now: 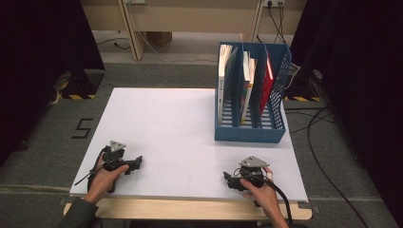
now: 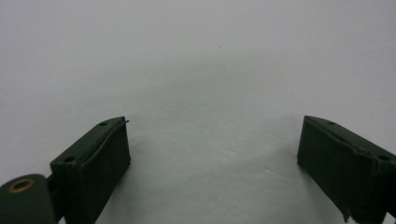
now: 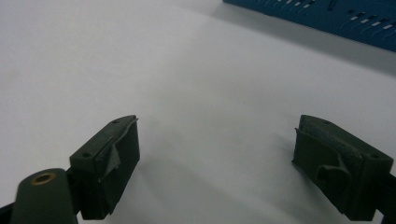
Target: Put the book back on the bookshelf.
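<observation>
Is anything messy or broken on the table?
Nothing much. The books stand in the blue rack, some leaning a little. Both grippers, left and right, rest open on the white table. The right gripper's fingers look a bit frayed at the edge.

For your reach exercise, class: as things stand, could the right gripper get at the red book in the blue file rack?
Probably yes. The right gripper rests open near the table's front edge, and bare tabletop lies between it and the blue file rack. The red book stands upright with its top showing above the rack.
</observation>
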A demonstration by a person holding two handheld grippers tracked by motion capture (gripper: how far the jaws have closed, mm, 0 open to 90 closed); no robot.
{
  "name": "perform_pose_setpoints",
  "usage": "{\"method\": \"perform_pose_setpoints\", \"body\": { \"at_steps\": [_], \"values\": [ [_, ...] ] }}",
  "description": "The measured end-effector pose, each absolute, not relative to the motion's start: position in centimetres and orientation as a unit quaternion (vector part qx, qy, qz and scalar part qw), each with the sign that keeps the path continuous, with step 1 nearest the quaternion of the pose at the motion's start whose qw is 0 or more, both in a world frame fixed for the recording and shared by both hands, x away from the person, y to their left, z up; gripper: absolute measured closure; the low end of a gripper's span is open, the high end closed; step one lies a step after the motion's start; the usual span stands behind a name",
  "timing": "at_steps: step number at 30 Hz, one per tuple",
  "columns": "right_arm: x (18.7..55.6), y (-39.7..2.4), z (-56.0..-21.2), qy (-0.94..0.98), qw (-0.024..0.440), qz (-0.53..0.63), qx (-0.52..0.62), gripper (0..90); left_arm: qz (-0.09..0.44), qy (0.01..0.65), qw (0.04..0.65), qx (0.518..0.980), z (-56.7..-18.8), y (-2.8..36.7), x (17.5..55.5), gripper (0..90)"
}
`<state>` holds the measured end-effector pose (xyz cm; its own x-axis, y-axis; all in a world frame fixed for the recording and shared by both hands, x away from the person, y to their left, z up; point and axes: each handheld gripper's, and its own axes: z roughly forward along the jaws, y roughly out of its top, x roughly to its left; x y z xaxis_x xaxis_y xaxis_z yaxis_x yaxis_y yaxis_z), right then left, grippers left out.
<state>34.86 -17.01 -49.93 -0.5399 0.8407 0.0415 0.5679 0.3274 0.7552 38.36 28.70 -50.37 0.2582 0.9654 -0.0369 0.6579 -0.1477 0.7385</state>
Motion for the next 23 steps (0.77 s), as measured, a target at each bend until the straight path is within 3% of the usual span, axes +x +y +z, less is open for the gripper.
{"method": "perform_pose_setpoints", "body": {
  "at_steps": [8, 23],
  "values": [
    [34.1, -16.8, -50.7, 0.786, 0.216, 0.383, 0.434, 14.0, 0.232, 0.562, 0.331, 0.721, -50.4, 28.7, 38.4, 8.3],
    [33.6, -16.9, -51.2, 0.774, 0.228, 0.400, 0.435, 14.1, 0.232, 0.562, 0.331, 0.722, -50.4, 28.7, 38.4, 8.2]
  ]
}}
